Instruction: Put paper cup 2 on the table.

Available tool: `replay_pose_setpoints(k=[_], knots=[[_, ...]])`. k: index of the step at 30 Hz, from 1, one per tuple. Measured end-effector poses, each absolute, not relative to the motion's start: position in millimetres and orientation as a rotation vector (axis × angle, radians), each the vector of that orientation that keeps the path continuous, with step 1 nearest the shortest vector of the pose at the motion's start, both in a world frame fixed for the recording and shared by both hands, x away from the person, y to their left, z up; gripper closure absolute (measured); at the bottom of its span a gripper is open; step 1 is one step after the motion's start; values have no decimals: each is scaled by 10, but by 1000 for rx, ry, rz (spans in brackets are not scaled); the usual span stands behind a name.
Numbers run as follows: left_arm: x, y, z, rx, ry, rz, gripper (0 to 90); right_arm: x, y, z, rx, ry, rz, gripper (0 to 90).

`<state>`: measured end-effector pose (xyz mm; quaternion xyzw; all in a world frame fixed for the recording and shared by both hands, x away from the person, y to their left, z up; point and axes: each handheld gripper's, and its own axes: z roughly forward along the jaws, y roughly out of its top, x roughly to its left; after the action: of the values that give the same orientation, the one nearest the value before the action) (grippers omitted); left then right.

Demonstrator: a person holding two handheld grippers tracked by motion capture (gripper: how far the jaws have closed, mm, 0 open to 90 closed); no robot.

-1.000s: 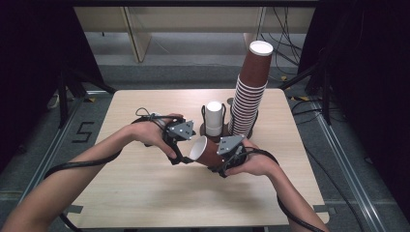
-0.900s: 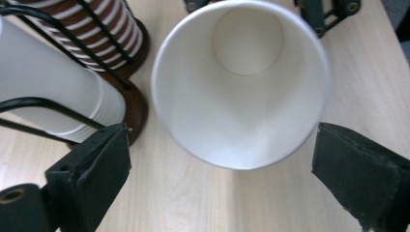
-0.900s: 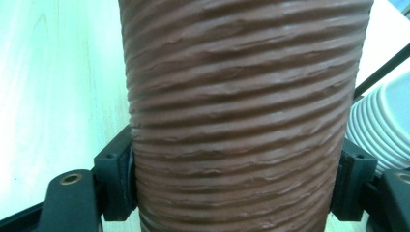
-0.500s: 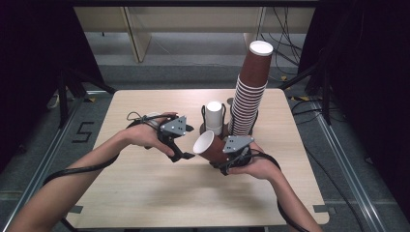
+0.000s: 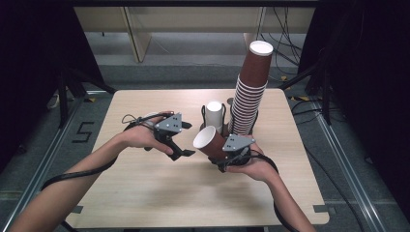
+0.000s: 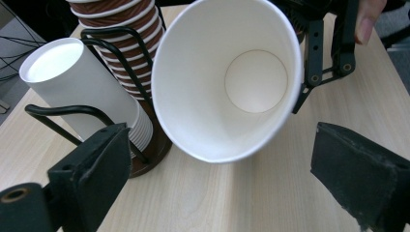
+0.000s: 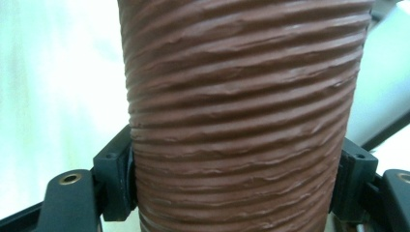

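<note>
Looking down, high view: the right gripper grips a brown paper cup by its body, tipped on its side, white mouth turned toward the left gripper.
Left gripper, high view: jaws released and bare, just short of the cup's mouth, not touching it.
Behind the jaws, high view: a wire cup holder on the bench carries a short stack of white cups and a tall stack of brown cups that leans slightly; both stand near the held cup, on the far side of the right gripper.
Left gripper view: its two black jaws stand apart with nothing between the pads; the cup lies ahead of and above them, its white inside and round bottom facing the camera.
Beyond the cup, left gripper view: the right gripper clasps the cup's far end; the white stack sits to the left of the jaws, in the wire holder.
Right gripper view: both jaws press on the ribbed brown wall of the cup, one on each side, clenched on it; the cup rises straight up from between them.
</note>
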<state>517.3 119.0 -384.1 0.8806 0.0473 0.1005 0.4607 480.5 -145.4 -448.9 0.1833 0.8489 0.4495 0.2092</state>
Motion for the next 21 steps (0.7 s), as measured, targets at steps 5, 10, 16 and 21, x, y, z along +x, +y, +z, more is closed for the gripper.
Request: replay_pose_setpoints(k=[5,10,16,21], knots=[[5171,1211,-3895,2111,173,232,67,4807,-1452,-4499,523,2303,1285,245],[5176,1220,-3939,2075,212,210,67,4801,-1439,-4542,552,2232,1316,245],[5161,1214,-3924,2014,258,210,66,4789,-1395,-4575,601,2169,1361,244],[5143,1211,-3936,1999,276,214,66,4774,-1344,-4600,641,2111,1389,244]])
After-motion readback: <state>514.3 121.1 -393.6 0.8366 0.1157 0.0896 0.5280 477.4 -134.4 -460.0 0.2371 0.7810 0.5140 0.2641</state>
